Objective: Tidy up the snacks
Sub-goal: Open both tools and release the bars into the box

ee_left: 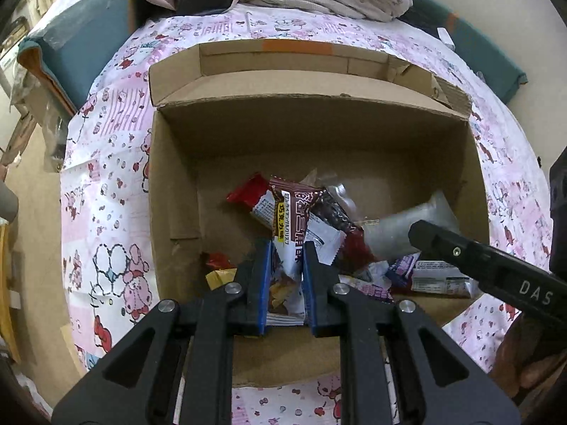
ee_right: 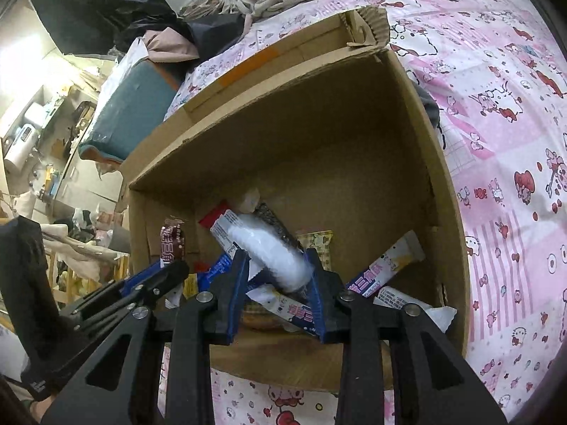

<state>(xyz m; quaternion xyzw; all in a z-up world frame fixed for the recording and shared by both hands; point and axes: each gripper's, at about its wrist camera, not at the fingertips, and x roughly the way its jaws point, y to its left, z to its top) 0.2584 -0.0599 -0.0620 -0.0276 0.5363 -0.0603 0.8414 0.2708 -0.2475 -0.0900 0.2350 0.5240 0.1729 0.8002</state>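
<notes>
Gripping snacks over the cardboard box [ee_left: 170, 184]
Left gripper [ee_left: 286, 265] clamps a brown wrapper [ee_left: 288, 219] lengthwise; right gripper [ee_right: 278, 269], marked "DAS", clamps a white packet [ee_right: 273, 251].

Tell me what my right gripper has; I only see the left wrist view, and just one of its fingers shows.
Observer: The right gripper is shut on a white pack, with a pad on each side.
Operator: Is the pack inside the box?
Observer: Yes, it is within the walls of the box, near the front wall and over other packets. I cannot tell whether it touches them.
Operator: What is behind it?
Observer: A pale yellow packet lies just behind the pack, in the box.
</notes>
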